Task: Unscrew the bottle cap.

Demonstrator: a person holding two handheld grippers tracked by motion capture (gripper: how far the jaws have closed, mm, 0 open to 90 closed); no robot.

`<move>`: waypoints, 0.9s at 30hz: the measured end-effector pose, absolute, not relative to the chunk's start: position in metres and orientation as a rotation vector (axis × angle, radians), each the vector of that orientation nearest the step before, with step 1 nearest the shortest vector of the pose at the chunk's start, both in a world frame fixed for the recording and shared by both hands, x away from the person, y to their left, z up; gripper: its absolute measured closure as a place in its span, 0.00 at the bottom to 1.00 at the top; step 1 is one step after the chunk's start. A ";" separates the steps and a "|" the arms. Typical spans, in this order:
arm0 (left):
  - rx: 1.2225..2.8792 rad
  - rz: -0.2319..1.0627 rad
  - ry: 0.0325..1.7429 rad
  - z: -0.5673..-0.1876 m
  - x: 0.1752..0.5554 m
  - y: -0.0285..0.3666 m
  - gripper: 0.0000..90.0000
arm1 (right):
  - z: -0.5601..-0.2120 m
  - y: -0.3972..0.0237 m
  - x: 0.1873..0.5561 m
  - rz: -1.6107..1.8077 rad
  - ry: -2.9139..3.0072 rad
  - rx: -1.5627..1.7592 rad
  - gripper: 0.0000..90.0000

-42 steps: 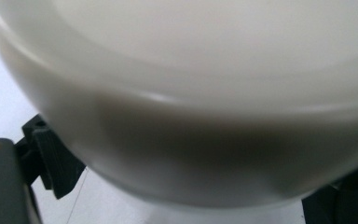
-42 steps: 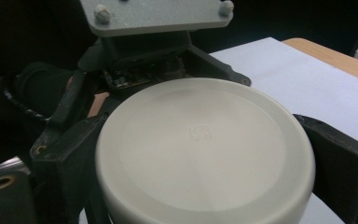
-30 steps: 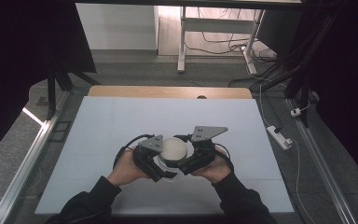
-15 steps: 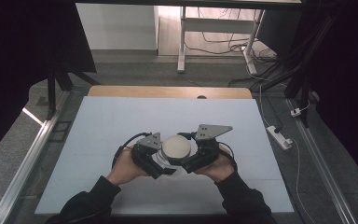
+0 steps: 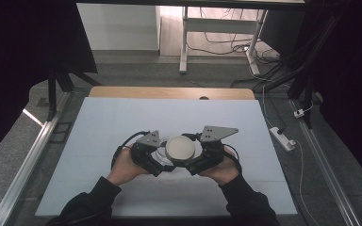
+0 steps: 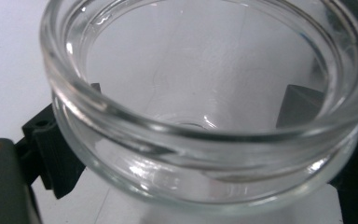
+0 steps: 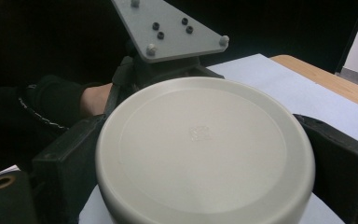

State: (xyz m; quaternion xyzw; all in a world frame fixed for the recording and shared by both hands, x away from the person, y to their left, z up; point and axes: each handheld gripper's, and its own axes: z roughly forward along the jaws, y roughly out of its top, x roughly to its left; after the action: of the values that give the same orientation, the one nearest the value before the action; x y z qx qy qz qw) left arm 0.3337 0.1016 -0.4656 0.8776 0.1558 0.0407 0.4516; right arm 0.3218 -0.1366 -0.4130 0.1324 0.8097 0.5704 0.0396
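The pale surface [image 5: 122,122] carries everything, and the clear glass jar [image 6: 205,116] sits toward its near middle, between the person's two hands. The left gripper [image 5: 156,157] is at the jar's left, its jaws closed against the glass wall just below the thick rim. The right gripper [image 5: 195,157] is at the jar's right, its jaws clamped on either side of the round off-white lid [image 7: 205,149], which sits above the jar.
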 end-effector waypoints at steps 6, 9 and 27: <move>2.157 0.115 0.423 -0.467 0.339 0.104 0.09 | -0.411 -0.138 0.317 1.756 2.474 0.404 0.08; 2.153 0.121 0.437 -0.468 0.341 0.104 0.09 | -0.411 -0.139 0.314 1.761 2.476 0.402 0.08; 2.125 0.190 0.509 -0.465 0.362 0.106 0.09 | -0.421 -0.136 0.297 1.744 2.496 0.382 0.08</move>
State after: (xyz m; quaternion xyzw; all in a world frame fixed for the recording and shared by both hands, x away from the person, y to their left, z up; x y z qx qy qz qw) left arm 0.3617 0.1062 -0.4645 0.8620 0.2065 0.0770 0.4566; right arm 0.2970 -0.1356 -0.4209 0.1245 0.8129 0.5678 0.0364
